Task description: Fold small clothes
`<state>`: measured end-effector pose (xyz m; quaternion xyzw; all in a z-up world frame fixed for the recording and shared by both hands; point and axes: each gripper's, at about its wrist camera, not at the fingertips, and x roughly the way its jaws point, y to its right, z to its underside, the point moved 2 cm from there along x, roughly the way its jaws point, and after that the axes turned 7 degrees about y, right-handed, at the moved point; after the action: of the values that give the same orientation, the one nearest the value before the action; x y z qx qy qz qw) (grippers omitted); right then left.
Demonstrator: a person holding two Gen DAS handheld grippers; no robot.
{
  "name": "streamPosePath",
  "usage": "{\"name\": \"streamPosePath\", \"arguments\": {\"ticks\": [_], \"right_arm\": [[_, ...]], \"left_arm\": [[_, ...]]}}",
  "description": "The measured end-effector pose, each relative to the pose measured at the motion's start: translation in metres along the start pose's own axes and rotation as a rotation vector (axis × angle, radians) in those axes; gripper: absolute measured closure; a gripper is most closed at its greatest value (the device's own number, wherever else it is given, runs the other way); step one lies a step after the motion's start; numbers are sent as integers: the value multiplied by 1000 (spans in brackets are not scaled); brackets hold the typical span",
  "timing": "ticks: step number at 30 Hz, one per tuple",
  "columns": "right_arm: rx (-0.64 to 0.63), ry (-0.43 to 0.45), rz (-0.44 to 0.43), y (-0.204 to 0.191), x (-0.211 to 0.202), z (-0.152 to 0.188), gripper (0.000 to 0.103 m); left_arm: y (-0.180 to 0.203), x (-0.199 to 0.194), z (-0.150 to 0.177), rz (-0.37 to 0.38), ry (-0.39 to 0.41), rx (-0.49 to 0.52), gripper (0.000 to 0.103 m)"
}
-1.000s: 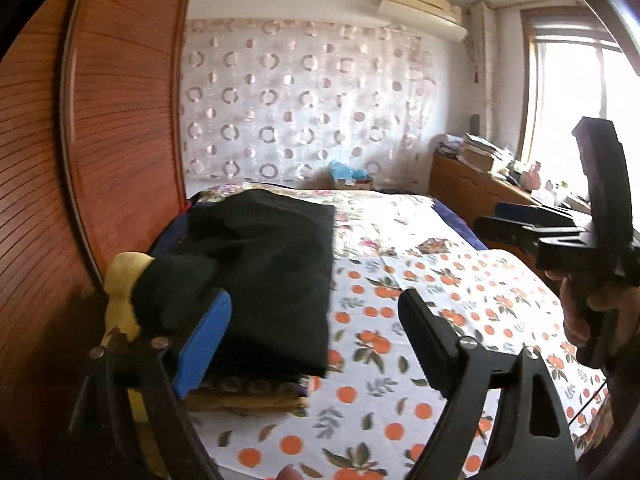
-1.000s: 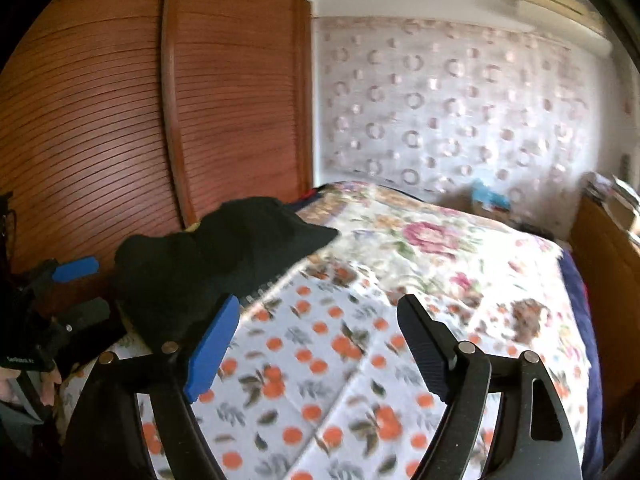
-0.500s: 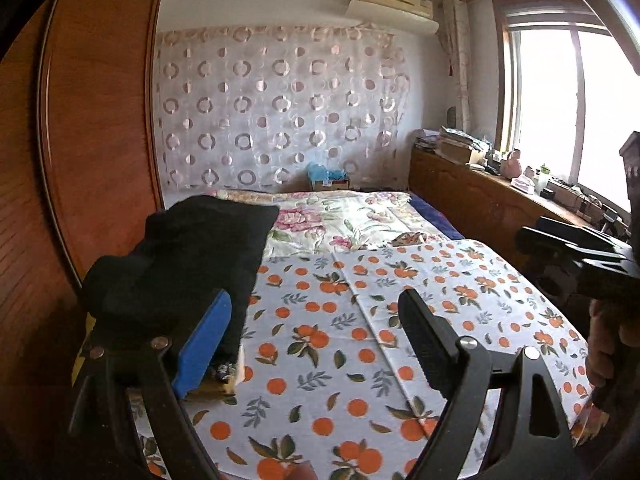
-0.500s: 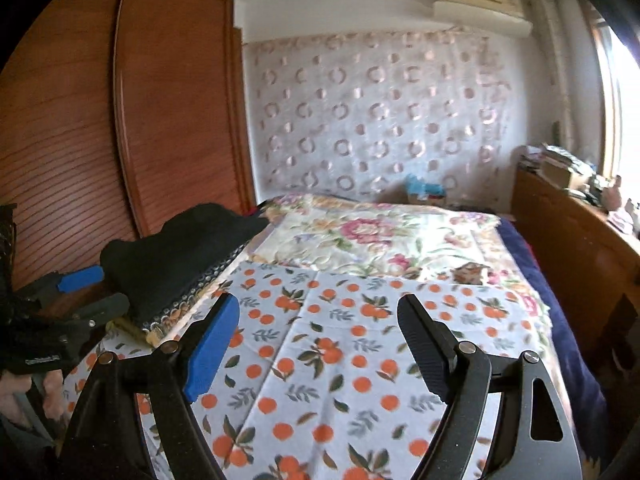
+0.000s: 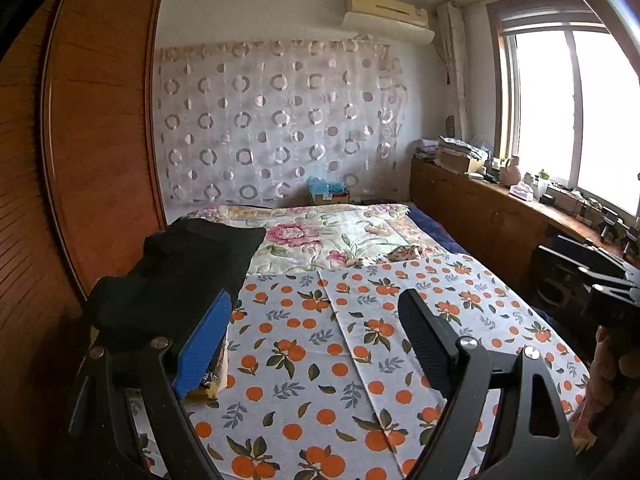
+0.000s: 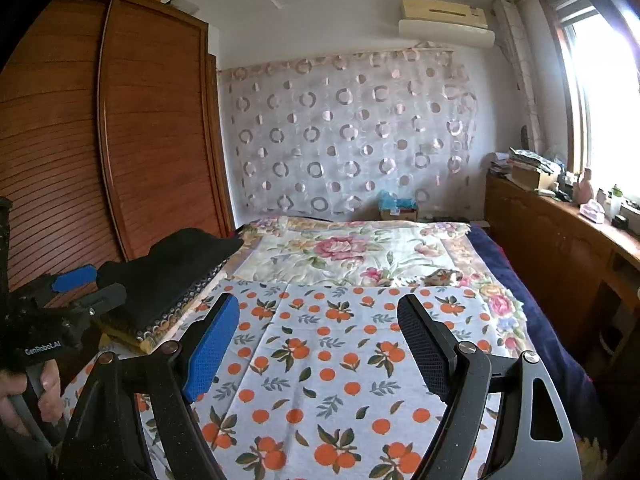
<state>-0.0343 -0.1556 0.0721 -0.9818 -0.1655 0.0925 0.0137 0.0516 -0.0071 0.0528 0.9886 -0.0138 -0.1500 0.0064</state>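
A folded black garment (image 5: 188,272) lies on top of a pile of folded clothes at the bed's left edge; it also shows in the right wrist view (image 6: 176,272). My left gripper (image 5: 316,344) is open and empty, raised above the orange-print sheet (image 5: 340,352), with its blue pad beside the pile. My right gripper (image 6: 320,344) is open and empty above the same sheet (image 6: 320,360). The left gripper also shows at the left edge of the right wrist view (image 6: 80,288).
A wooden wardrobe (image 5: 92,140) stands close along the left of the bed. A floral quilt (image 5: 328,232) covers the far half. A wooden counter (image 5: 500,208) with clutter runs under the window on the right. A patterned curtain (image 5: 276,128) hangs behind.
Both grippers have pulled back and up from the black garment and swung right toward the middle of the bed. The garment stays on the pile.
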Motion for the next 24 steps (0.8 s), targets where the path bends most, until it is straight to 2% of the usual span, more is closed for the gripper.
{"name": "streamPosePath", "arguments": {"ticks": [9, 24], "right_arm": [[10, -5, 7, 9, 20, 8, 20], [1, -7, 9, 20, 19, 7, 20]], "left_arm": [[0, -1, 1, 2, -4, -3, 17], [-4, -4, 1, -9, 6, -2, 17]]}}
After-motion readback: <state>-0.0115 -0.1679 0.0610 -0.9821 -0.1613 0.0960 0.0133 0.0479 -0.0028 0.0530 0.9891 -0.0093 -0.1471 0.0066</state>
